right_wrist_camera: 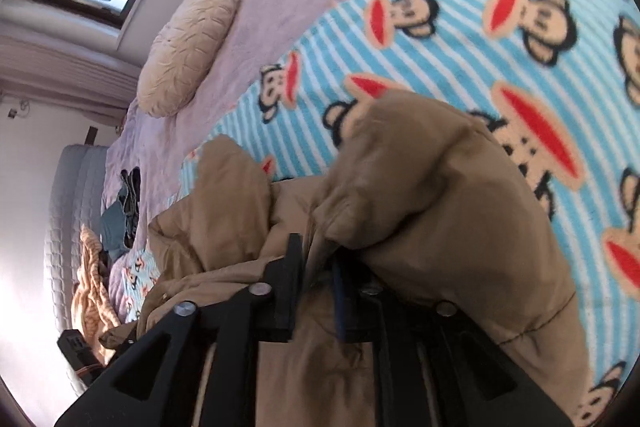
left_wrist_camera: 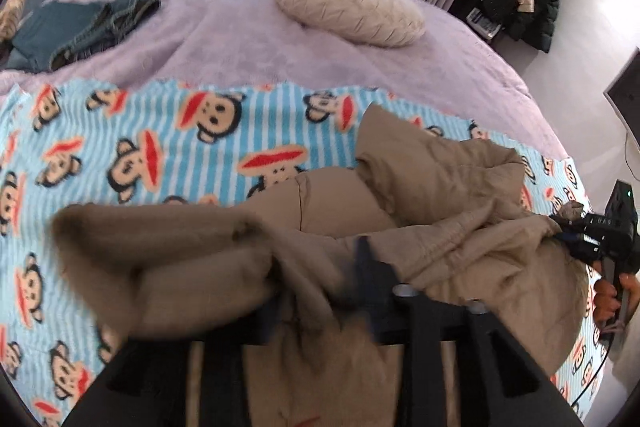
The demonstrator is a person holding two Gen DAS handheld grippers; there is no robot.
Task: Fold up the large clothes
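Tan coat (left_wrist_camera: 440, 195) lies bunched on the monkey blanket (left_wrist_camera: 160, 131) near the bed's right edge, both hand-held grippers (left_wrist_camera: 320, 291) (right_wrist_camera: 316, 267) spread with cloth loose between; judging a fold just laid, smoothing next.

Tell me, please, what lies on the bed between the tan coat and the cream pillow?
Between the tan coat and the cream pillow lie a strip of the monkey-print blanket, then bare lilac bedspread; the left wrist view shows it best.

Tan jacket (left_wrist_camera: 460, 211), monkey-print blue-striped blanket (left_wrist_camera: 160, 139)
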